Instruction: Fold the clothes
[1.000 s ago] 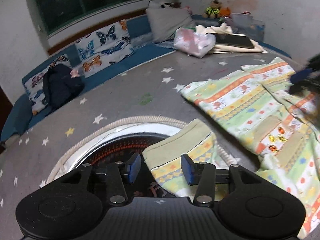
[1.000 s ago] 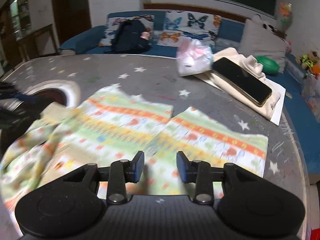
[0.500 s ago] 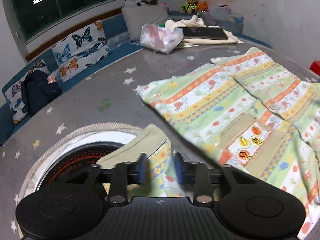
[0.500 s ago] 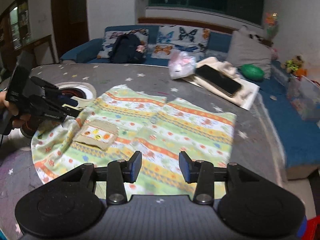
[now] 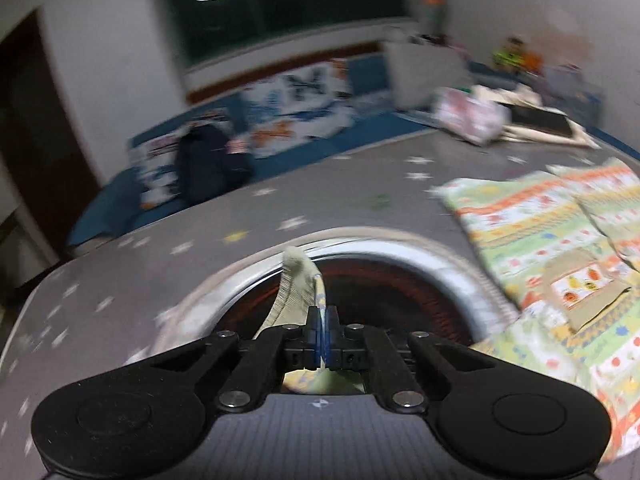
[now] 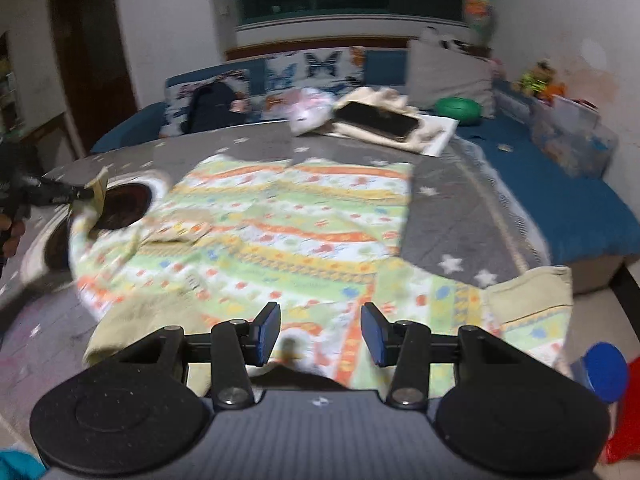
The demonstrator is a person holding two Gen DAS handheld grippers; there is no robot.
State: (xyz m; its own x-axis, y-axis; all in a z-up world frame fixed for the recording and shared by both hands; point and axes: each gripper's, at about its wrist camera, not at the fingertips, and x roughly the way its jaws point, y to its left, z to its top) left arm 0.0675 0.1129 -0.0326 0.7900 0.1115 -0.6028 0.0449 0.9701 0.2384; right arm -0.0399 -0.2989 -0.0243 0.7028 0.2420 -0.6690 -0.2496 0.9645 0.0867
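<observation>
Left gripper [image 5: 322, 330]: jaws fully closed, pinching the beige ribbed cuff [image 5: 296, 280] of a striped, multicoloured printed garment [image 5: 532, 216]; the cuff stands up from the jaws above a round dark opening with a pale rim [image 5: 400, 240] set in the grey star-patterned surface [image 5: 240, 216]. The right wrist view shows this gripper at the far left edge [image 6: 86, 192], held in a person's hand [image 6: 10, 230], with the pinched cuff lifted beside the round opening [image 6: 124, 200]. The garment [image 6: 280, 220] lies spread across the middle of the surface [image 6: 460, 208], a beige patch pocket [image 6: 180, 232] on its left part and a second beige cuff [image 6: 528, 288] at its near right corner. Right gripper [image 6: 320, 330]: jaws partly apart and opening, hovering over the garment's near edge with fabric showing in the gap but not pressed by either pad. At the far side of the surface lie a pink-and-white plastic bag [image 6: 308, 112] and a dark flat tablet [image 6: 376, 120] resting on cream cloth [image 6: 384, 100]. Both views are motion-blurred.
</observation>
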